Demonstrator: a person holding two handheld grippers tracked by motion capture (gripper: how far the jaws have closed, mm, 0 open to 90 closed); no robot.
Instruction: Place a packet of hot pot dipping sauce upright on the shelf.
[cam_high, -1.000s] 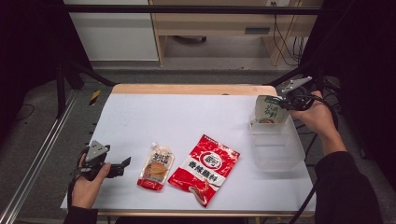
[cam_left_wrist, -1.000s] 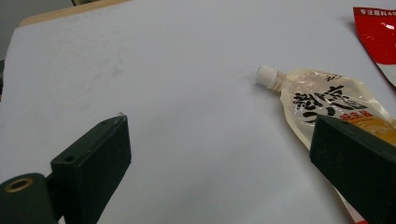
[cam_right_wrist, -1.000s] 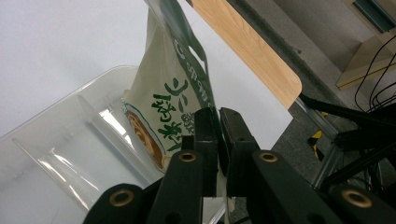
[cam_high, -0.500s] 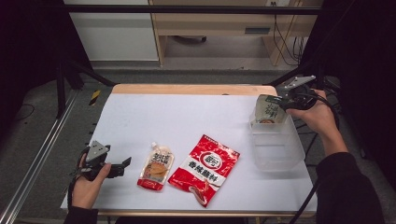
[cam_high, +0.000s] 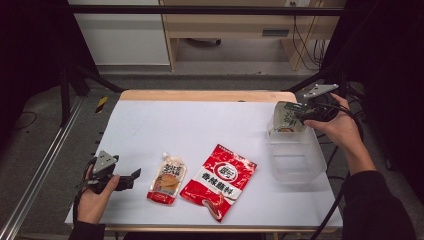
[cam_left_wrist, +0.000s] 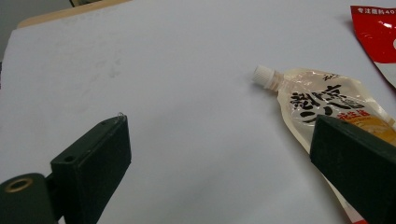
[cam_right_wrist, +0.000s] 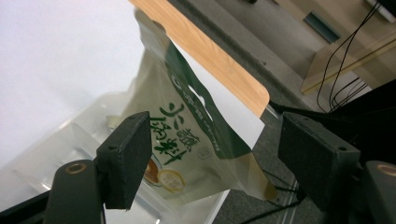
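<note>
One green pouch (cam_high: 286, 119) upright, long axis vertical.

Your desk (cam_high: 200, 125) has a white top with a wooden far edge. Beyond it you see grey floor (cam_high: 150, 80), a white cabinet (cam_high: 120, 35) and a wooden bench (cam_high: 235, 25) with hanging cables (cam_high: 300, 45); the sides are dark.
</note>
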